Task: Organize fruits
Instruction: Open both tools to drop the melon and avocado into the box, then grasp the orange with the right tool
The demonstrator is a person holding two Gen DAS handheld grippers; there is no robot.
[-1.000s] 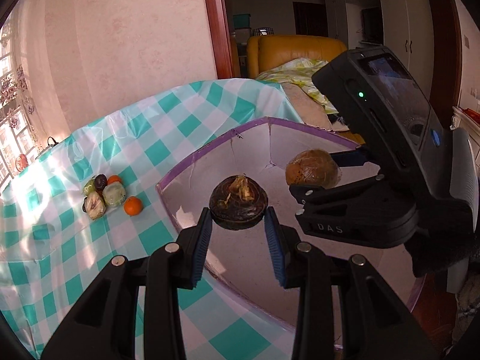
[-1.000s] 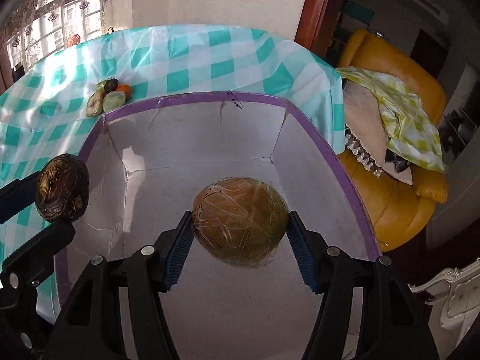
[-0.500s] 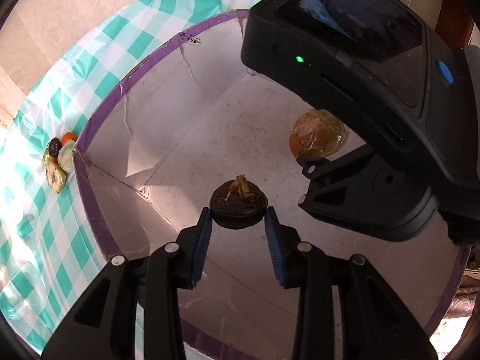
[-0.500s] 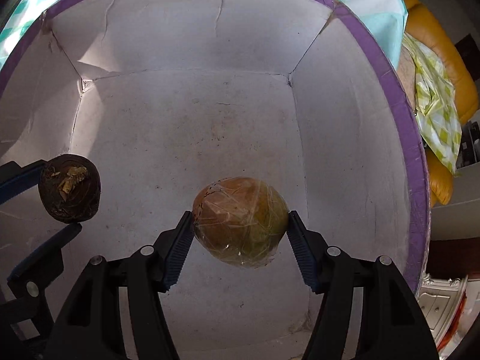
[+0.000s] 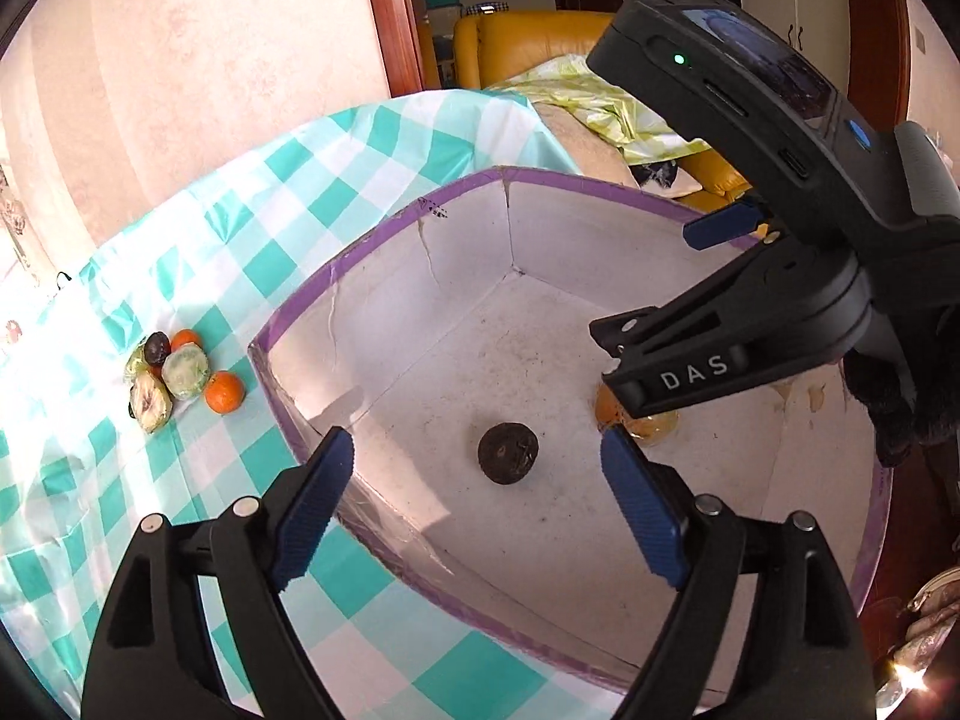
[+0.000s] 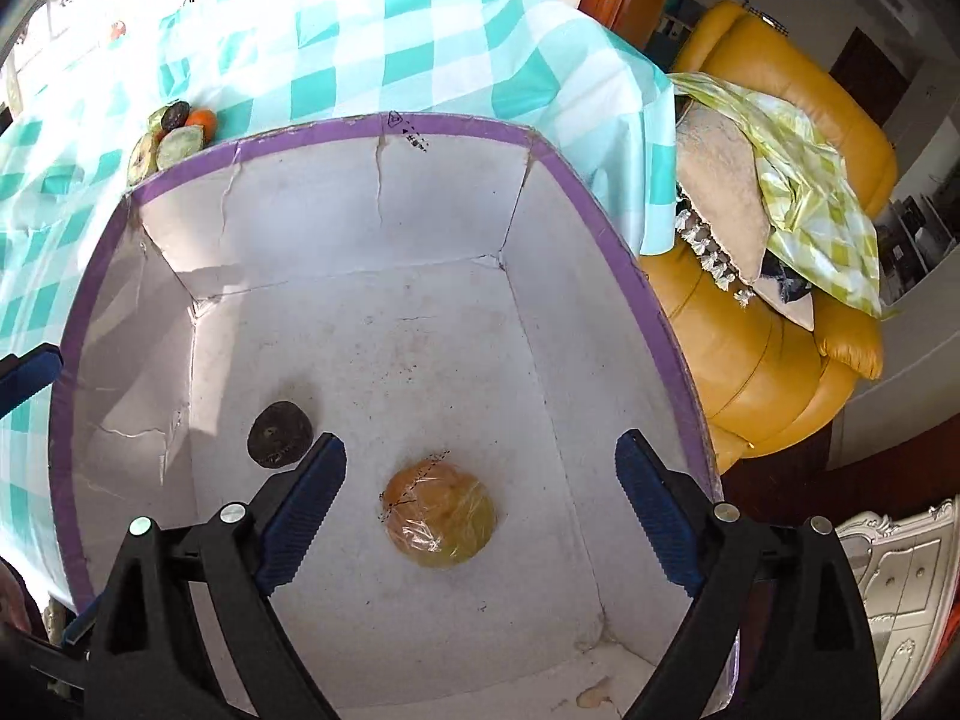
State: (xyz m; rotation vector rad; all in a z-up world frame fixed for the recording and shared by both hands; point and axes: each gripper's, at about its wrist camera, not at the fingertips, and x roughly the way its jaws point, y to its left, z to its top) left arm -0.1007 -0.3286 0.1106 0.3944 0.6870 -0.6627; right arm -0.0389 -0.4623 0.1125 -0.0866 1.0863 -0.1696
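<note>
A white cardboard box with a purple rim stands on the checked tablecloth. On its floor lie a dark round fruit and an orange-brown fruit wrapped in film, half hidden behind the right gripper's finger in the left wrist view. My left gripper hangs above the dark fruit, jaws opening, with no pad touching it. My right gripper hangs above the wrapped fruit, jaws opening, pads clear of it. A small pile of fruits lies on the cloth left of the box.
The teal and white tablecloth covers the table up to a pink wall. A yellow armchair with a cushion and a green checked cloth stands right of the box. A wooden door frame rises behind.
Both grippers have let go: the dark fruit and the wrapped fruit now lie on the box floor. Both pairs of jaws stand much wider, and both views have pulled back up out of the box.
</note>
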